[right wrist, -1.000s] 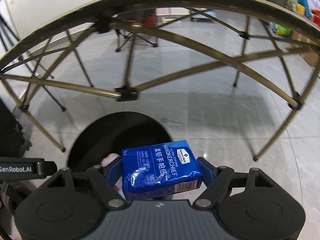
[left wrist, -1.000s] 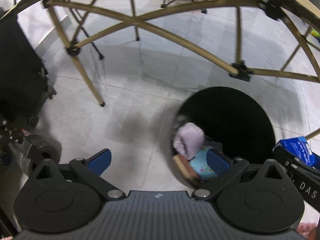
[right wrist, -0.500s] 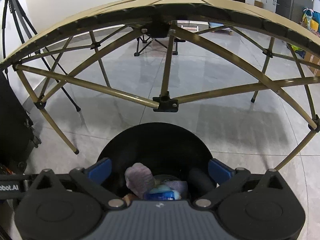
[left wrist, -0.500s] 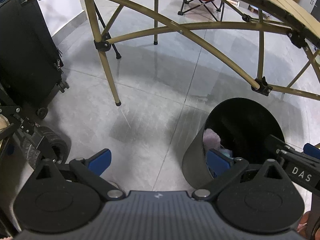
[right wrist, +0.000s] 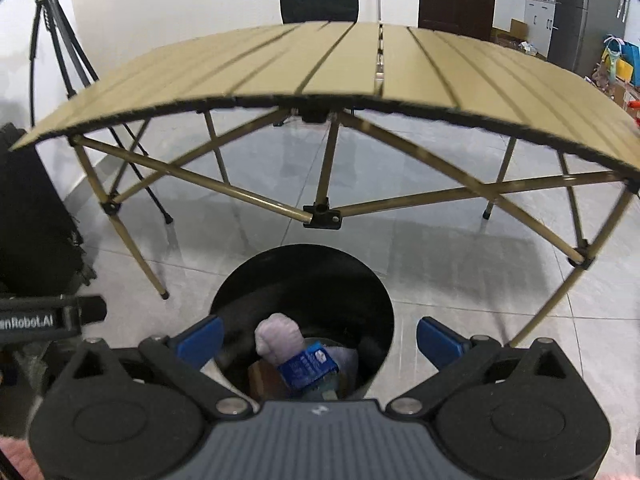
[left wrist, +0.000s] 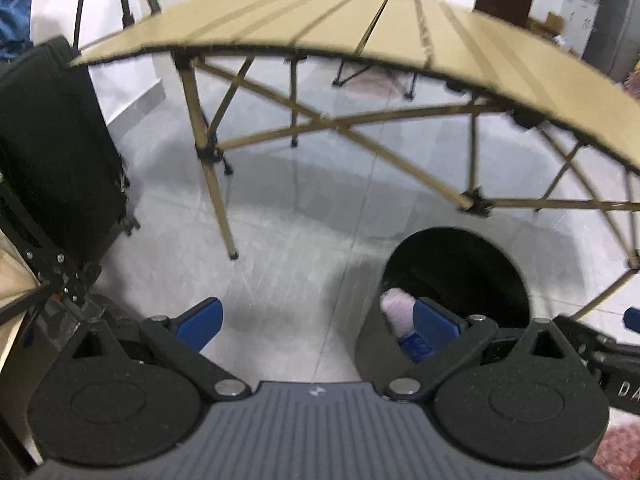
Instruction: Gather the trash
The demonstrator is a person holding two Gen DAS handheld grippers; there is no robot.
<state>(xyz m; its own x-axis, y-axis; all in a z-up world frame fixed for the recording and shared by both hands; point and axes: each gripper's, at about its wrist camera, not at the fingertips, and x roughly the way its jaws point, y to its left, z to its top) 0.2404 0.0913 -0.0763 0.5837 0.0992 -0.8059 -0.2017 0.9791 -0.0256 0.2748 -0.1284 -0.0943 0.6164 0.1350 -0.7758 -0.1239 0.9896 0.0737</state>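
- My right gripper point(right wrist: 318, 340) hangs over the black bin point(right wrist: 376, 304) with its jaws spread wide and nothing between the pads, so whatever I had to drop here is not in my grip.
- My left gripper point(left wrist: 316, 320) is likewise apart and empty, off to the bin's side over bare floor, clear of the opening.
- Inside the bin lie the blue tissue pack point(right wrist: 308, 366), tilted against a pale purple wad point(right wrist: 278, 338); the trash sits where the task wants it.
- Beyond stands the folding table point(right wrist: 320, 76), its slatted top bare as far as I can see; I'd judge little remains to collect there.
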